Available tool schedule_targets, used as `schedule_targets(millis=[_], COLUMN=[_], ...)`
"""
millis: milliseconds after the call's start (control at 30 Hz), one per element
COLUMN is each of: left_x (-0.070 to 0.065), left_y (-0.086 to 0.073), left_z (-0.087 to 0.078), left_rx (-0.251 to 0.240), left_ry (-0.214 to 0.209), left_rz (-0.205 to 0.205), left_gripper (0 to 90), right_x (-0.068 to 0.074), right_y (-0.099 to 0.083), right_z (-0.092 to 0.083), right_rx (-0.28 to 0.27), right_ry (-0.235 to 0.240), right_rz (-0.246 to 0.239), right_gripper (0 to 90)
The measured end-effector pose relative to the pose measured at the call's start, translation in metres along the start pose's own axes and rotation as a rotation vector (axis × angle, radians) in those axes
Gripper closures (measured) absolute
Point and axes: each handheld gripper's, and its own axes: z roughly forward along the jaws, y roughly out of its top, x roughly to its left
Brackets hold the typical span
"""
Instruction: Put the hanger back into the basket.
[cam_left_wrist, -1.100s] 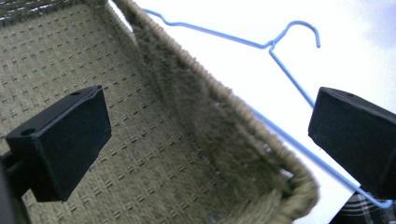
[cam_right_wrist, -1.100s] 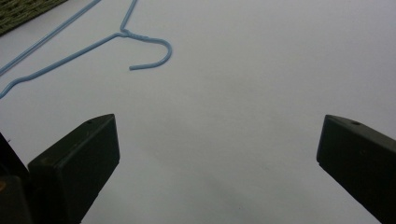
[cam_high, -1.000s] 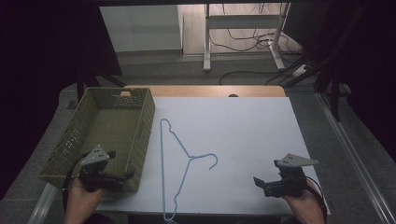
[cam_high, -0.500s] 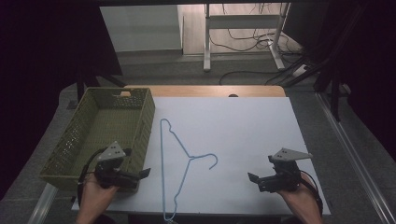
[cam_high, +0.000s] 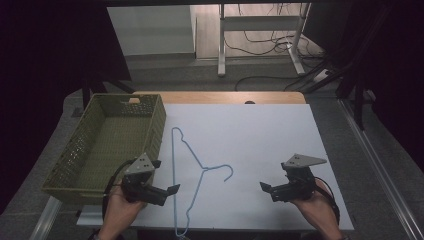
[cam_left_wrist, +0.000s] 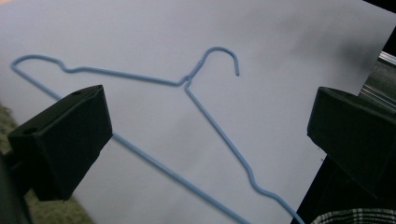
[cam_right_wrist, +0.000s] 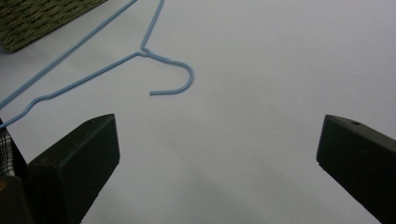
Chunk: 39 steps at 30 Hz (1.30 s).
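Now | both hand-held grippers (cam_high: 172, 190) (cam_high: 263, 187) released, apart | hanger (cam_high: 192, 172) btwn, flat | basket (cam_high: 100, 145) left, nothing blocking

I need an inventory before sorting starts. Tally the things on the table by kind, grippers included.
Light blue wire clothes hanger: 1
Olive green woven plastic basket: 1
Hand-held black two-jaw grippers, left gripper and right gripper, both with jaws apart: 2
Total: 4

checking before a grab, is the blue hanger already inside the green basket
No, the blue hanger lies flat on the white table sheet, beside the green basket, not in it.
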Motion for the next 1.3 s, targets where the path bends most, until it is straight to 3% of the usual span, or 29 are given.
schedule_targets(millis=[367,667,867,1133,1167,1267,1300], left_x=[-0.016,-0.012,-0.006,0.003,0.006,0.008,0.01], left_y=[0.014,0.016,0.015,0.017,0.018,0.019,0.02], left_z=[0.042,0.07,0.085,0.1,0.104,0.108,0.112], left_rx=[0.02,0.067,0.091,0.094,0.095,0.094,0.097], left_ry=[-0.082,-0.074,-0.065,-0.043,-0.048,-0.036,-0.036], left_rz=[0.03,0.027,0.022,0.018,0.013,0.014,0.012], left_gripper=[0.0,0.1,0.2,0.7,0.7,1.0,1.0], right_x=[0.0,0.002,0.004,0.012,0.013,0.014,0.015], right_y=[0.016,0.026,0.035,0.047,0.049,0.051,0.051], right_z=[0.02,0.039,0.054,0.083,0.091,0.099,0.107], right_rx=[0.026,0.067,0.078,0.101,0.108,0.124,0.137], right_ry=[0.026,0.019,0.042,0.04,0.035,0.026,0.027], right_rz=[-0.024,-0.039,-0.036,-0.076,-0.082,-0.094,-0.102], right_gripper=[0.0,0.0,4.7,19.0,27.3,34.4,42.4])
